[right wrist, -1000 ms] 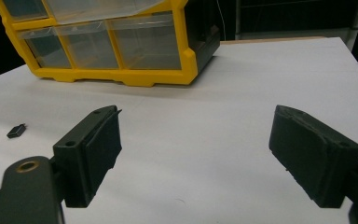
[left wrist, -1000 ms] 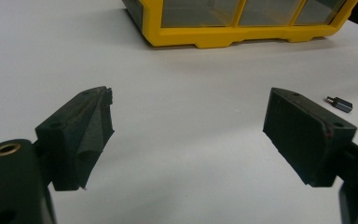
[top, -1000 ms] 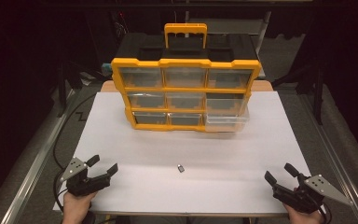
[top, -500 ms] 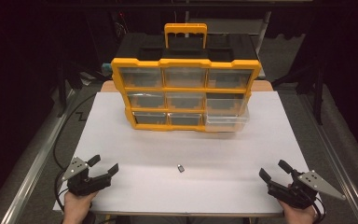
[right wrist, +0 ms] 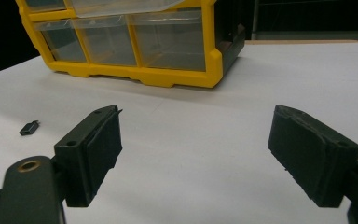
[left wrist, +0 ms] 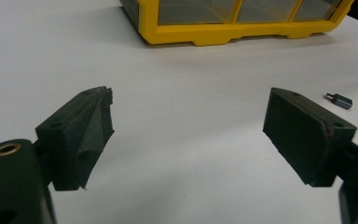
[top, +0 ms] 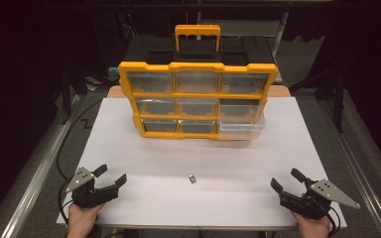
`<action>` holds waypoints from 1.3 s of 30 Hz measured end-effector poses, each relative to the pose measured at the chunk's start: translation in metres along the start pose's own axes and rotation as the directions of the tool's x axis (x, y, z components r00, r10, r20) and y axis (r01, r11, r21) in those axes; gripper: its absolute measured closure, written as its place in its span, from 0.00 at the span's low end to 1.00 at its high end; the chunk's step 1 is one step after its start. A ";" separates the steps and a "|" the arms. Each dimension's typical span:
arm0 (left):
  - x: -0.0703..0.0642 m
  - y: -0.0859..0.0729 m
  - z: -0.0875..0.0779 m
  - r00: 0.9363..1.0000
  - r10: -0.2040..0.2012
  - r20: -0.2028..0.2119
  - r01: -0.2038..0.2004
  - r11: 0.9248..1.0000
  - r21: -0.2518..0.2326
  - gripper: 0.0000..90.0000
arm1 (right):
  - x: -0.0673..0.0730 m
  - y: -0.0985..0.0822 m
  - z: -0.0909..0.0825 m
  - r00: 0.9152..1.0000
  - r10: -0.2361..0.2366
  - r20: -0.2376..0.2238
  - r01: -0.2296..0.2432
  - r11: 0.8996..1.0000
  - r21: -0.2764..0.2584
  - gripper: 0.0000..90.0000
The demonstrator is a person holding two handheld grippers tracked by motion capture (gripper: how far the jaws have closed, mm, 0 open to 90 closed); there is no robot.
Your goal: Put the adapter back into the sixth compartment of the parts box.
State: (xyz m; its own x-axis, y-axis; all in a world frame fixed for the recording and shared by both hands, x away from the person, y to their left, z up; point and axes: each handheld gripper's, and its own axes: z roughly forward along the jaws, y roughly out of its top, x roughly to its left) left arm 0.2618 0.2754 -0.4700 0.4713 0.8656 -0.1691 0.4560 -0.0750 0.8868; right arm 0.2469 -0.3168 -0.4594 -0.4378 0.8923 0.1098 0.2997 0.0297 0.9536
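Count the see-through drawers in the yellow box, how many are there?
8 clear plastic drawers in the yellow-framed plastic organizer box: three along the top row, three in the middle, two at the bottom left. The middle right one is pulled out; it may hide a ninth.

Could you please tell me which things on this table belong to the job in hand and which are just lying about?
Job in hand: small dark part, left gripper, right gripper, probably the yellow drawer organiser, one drawer pulled out.

Lying about: nothing else on the white table.
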 end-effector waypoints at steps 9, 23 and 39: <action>0.000 0.000 0.000 1.000 0.003 0.003 -0.003 1.000 0.000 0.19 | 0.004 0.001 0.005 1.000 -0.010 -0.013 0.010 1.000 0.008 0.20; 0.000 0.000 -0.001 1.000 0.006 -0.003 -0.006 1.000 -0.006 0.19 | 0.013 0.002 0.014 0.999 -0.024 -0.043 0.025 1.000 0.019 0.20; 0.000 0.001 -0.002 1.000 0.017 -0.003 -0.017 1.000 -0.014 0.19 | 0.027 0.005 0.029 0.995 -0.039 -0.087 0.042 0.999 0.031 0.20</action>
State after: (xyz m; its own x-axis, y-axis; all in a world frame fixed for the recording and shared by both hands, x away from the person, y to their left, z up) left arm 0.2602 0.2760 -0.4686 0.4764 0.8658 -0.1531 0.4372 -0.0822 0.8956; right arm 0.2613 -0.2800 -0.4601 -0.5215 0.8478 0.0968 0.3070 0.0806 0.9483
